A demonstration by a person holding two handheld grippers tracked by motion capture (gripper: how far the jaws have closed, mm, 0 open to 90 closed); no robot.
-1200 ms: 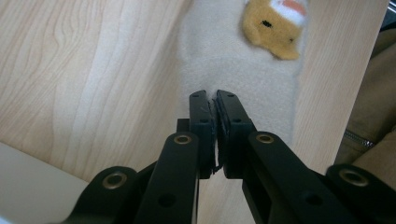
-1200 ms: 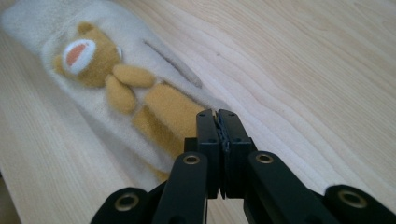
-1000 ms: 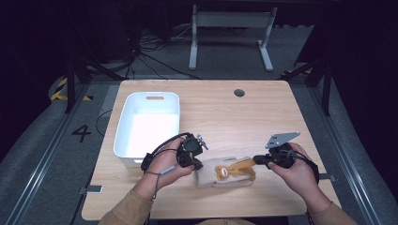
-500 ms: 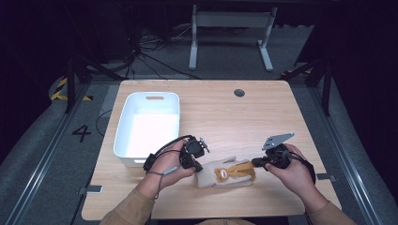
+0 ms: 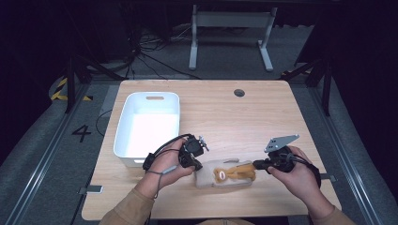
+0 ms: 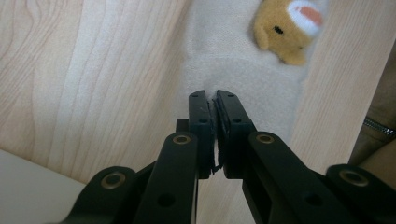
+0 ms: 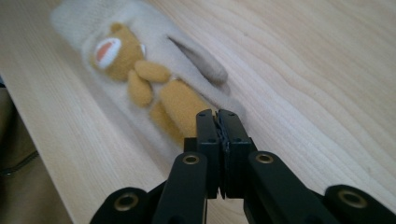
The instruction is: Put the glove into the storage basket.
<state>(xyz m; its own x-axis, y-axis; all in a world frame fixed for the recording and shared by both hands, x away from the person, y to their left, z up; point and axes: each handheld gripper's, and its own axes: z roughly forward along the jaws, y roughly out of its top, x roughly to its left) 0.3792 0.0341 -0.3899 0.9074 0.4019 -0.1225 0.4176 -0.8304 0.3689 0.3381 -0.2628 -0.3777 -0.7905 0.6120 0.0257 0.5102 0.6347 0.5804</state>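
A cream mitten [image 5: 209, 178] with a brown teddy bear on it lies flat near the front of the wooden table [image 5: 234, 122]. My left gripper [image 5: 197, 166] is at its left end, and its jaws pinch the cream fabric [image 6: 233, 70] at their tips. The left gripper [image 6: 215, 95] is shut. My right gripper [image 5: 256, 165] is at the mitten's right end by the bear's feet. It is shut [image 7: 217, 114] on the edge of the mitten [image 7: 159, 32]. A hand holds each gripper low over the table.
A white bin [image 5: 123, 140] stands at the left of the table, just behind my left hand. A round cable hole [image 5: 239, 93] sits near the far edge. Bare wood stretches behind and to the right of the mitten.
The right hand has shifted very slightly. The mitten and the left gripper stay where they were, and both grippers remain shut.
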